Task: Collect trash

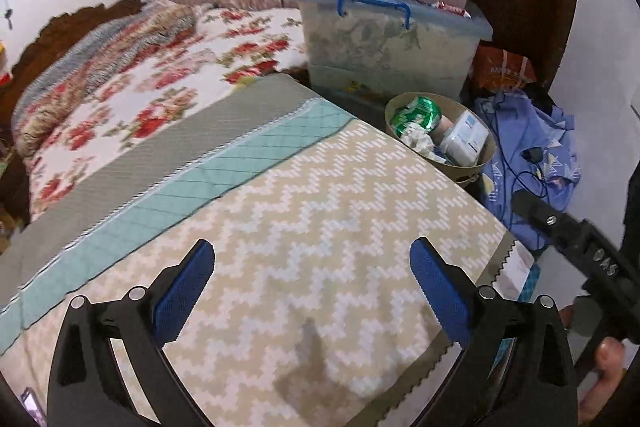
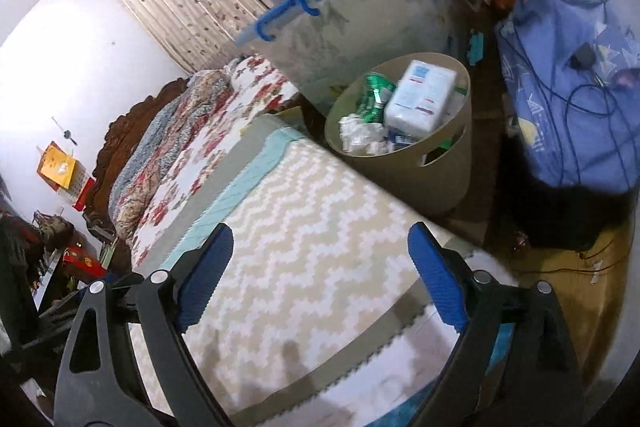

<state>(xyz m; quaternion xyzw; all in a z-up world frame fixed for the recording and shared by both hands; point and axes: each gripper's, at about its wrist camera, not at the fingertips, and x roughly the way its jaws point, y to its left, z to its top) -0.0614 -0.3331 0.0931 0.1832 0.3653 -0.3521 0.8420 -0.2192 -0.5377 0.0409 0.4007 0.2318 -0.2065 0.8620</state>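
We see the trash gathered in a round beige bin that stands beside the far corner of the bed, just in front of a clear storage box with a blue handle. The bin is filled almost to its rim. Inside it lies a crushed green can, a white pack of tissues with blue print that rests tilted on top, and some crumpled white paper at the near side. The bin has a slot handle cut in its wall.

Our left tongs hang over the zigzag blanket of the bed, pointing down and forward toward the bin. Their blue pads stand wide apart and nothing is between them, so they are released. Our right tongs are also spread wide and empty, over the near corner of the same blanket, with the bin ahead and a little to the right. This view is rolled, so the bed runs slanted across it. In the left wrist view, the right tool appears at the right edge, with fingers of the hand under it.

To the right of the bin lies a blue cloth with a dark cable over it.
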